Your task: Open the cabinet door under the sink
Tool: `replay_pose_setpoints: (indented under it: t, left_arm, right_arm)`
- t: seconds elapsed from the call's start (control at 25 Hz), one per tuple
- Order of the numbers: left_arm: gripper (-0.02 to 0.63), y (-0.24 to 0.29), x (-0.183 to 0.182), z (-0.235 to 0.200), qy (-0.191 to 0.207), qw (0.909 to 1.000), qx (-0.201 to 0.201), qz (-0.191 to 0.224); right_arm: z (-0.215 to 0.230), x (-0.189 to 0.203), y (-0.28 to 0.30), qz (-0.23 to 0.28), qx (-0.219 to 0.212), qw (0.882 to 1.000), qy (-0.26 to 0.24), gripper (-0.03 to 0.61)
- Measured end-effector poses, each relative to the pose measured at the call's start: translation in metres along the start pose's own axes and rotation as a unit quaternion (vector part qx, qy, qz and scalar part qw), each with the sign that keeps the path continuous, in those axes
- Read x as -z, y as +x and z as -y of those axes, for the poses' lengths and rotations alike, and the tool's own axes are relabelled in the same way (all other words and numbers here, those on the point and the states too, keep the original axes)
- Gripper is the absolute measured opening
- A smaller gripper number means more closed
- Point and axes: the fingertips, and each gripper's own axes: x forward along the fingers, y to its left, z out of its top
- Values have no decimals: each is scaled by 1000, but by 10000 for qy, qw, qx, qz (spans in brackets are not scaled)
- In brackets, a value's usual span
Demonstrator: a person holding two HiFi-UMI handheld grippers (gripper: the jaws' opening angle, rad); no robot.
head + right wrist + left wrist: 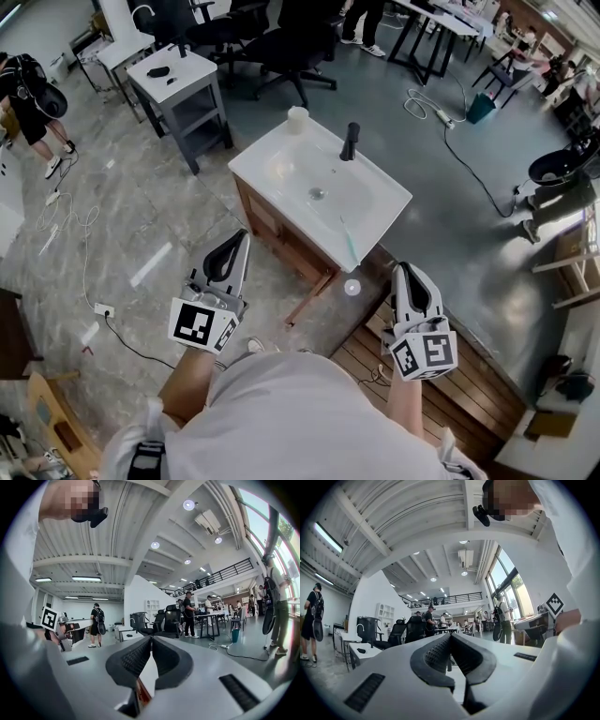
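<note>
Floor (178,225) open beside cabinet (272,230); wooden platform (469,394) close at right

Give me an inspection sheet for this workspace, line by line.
Surface: white sink top, black faucet upright on its far side.
Job's things: wooden cabinet under the sink; no door seen swung out.
Clutter: pale cup on the sink corner; teal stick near the front edge.
Grippers: left tongs and right tongs shut, empty, apart from the cabinet.
Cables: socket strip with cable on the floor left; white cable beyond the sink.
Surroundings: grey table, office chairs, people.
</note>
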Motion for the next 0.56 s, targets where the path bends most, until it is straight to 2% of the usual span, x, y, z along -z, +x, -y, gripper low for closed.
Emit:
replay_pose_setpoints:
  t: [0.56]
  left_arm:
    - [17, -7, 6, -12, 31, 10000, -39, 48]
  right_arm:
    - [-10, 10, 12, 74, -1, 9999, 100, 41]
